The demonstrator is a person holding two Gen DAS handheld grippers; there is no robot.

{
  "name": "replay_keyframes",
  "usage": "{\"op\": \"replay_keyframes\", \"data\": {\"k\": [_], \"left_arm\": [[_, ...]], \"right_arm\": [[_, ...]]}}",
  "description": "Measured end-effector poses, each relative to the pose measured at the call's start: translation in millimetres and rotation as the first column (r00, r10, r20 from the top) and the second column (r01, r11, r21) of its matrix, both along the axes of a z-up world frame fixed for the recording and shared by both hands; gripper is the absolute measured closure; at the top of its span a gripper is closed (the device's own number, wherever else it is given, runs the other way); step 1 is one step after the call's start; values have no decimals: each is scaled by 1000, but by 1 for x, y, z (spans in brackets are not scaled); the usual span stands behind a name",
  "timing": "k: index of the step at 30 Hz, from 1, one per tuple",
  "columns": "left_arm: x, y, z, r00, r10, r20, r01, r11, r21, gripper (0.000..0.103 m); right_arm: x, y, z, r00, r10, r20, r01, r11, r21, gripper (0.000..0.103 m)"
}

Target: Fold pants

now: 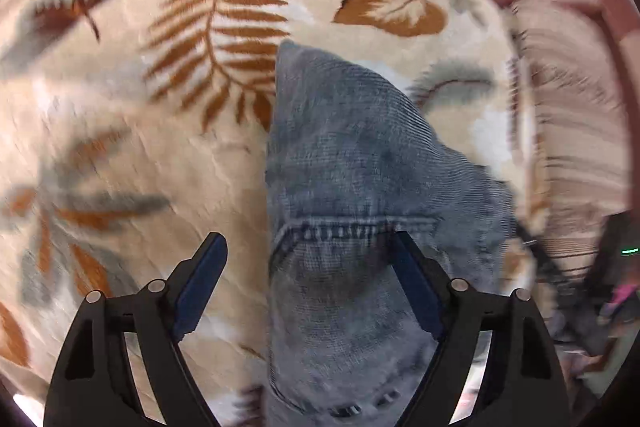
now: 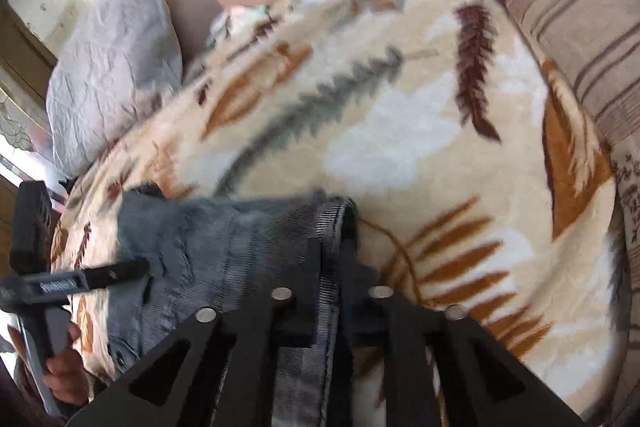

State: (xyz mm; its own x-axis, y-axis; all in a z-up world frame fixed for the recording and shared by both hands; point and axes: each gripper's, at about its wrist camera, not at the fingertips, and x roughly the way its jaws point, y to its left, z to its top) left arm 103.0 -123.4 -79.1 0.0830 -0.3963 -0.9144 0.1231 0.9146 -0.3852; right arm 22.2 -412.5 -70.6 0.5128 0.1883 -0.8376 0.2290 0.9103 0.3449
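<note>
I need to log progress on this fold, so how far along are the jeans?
Done: the jeans lie on the leaf-print blanket, apparently gathered into a narrow strip, though blur hides how many layers. In hand: the right gripper is shut on a hemmed edge, while the left gripper hangs open over a stitched seam. Left: no compact folded stack shows yet, so further folds likely remain.

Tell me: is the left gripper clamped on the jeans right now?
No, the left gripper stands open, its fingers spread wide apart over the jeans.
</note>
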Motion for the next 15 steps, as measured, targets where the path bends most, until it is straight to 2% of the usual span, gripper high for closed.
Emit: {"op": "replay_keyframes", "data": {"k": [1, 2, 3, 5, 7, 8, 9, 10, 12, 13, 14, 15], "left_arm": [[-5, 6, 4, 1000, -14, 14, 14, 999, -29, 19], [-8, 8, 6, 999, -24, 25, 25, 999, -39, 19], [-15, 14, 6, 999, -37, 23, 38, 998, -59, 19], [-25, 18, -4, 997, -65, -31, 60, 990, -127, 18], [-33, 13, -21, 990, -97, -99, 78, 981, -179, 18], [-36, 9, -24, 989, -98, -109, 78, 981, -176, 18], [-39, 7, -23, 992, -90, -86, 75, 984, -159, 18], [-41, 5, -17, 994, -94, -62, 83, 985, -154, 25], [-43, 2, -5, 994, -103, -35, 98, 987, -131, 39], [-43, 3, 2, 995, -103, -15, 100, 988, -121, 54], [-44, 6, 9, 995, -101, 1, 101, 987, -121, 63], [-42, 9, 13, 995, -95, 14, 96, 988, -119, 65]], "right_arm": [[-5, -6, -3, 1000, 3, -3, -3, 999, 51, 80], [-14, -14, -7, 1000, 5, 6, -5, 991, 136, 64], [-22, -20, -12, 1000, 4, 16, -7, 980, 198, 42], [-38, -26, -26, 1000, -4, 25, -3, 958, 288, 28], [-48, -21, -43, 999, 32, 21, -37, 939, 341, 27], [-54, -16, -44, 998, 41, 57, -58, 937, 345, 28], [-56, -9, -42, 995, 65, 77, -88, 931, 355, 46], [-56, 4, -39, 991, 113, 75, -132, 925, 356, 59], [-56, 21, -24, 985, 152, 81, -166, 960, 225, 72], [-55, 28, -16, 982, 169, 80, -182, 966, 182, 77], [-52, 31, -7, 983, 169, 78, -179, 970, 165, 78], [-49, 33, 0, 982, 166, 85, -179, 970, 165, 80]]}}
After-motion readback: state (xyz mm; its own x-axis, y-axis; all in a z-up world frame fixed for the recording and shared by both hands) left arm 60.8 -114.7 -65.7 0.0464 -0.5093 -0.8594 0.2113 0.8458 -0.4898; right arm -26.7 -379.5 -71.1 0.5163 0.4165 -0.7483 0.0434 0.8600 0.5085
